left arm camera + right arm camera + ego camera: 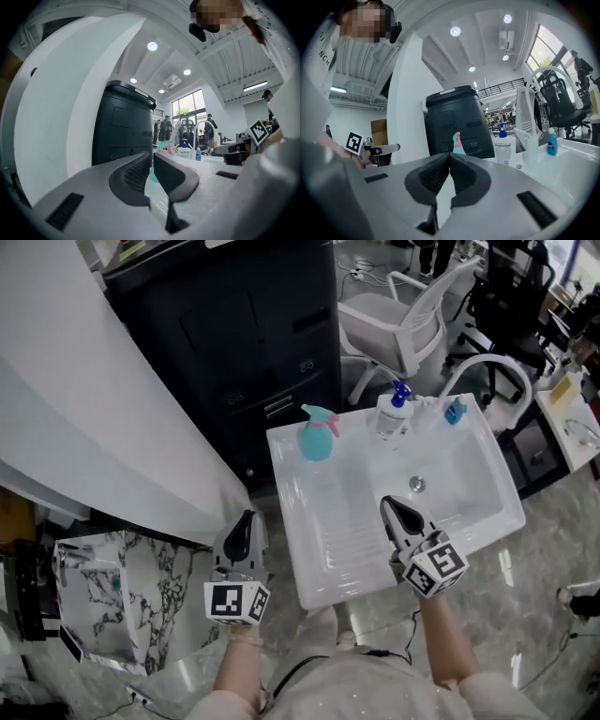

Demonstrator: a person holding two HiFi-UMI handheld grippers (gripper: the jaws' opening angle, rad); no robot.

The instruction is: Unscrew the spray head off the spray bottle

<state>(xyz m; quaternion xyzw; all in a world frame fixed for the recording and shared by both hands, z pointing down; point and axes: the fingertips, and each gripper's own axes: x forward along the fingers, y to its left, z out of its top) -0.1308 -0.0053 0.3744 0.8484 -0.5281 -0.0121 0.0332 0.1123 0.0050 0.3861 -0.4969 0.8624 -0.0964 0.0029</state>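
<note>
A teal spray bottle (317,437) with a teal and pink spray head stands upright at the back left of the white sink unit (309,559). My left gripper (246,519) is shut and empty, off the sink's left front corner and well short of the bottle. My right gripper (389,506) is shut and empty over the near part of the basin. In the left gripper view the spray bottle (164,146) shows just beyond my shut left gripper (152,157). In the right gripper view the spray bottle (458,143) stands far ahead of my right gripper (450,156).
A clear pump bottle (392,414), a small blue bottle (455,411) and an arched white faucet (489,367) stand along the sink's back edge. Behind the sink are a black cabinet (234,324) and a white chair (403,315). A marbled box (112,596) sits at the lower left.
</note>
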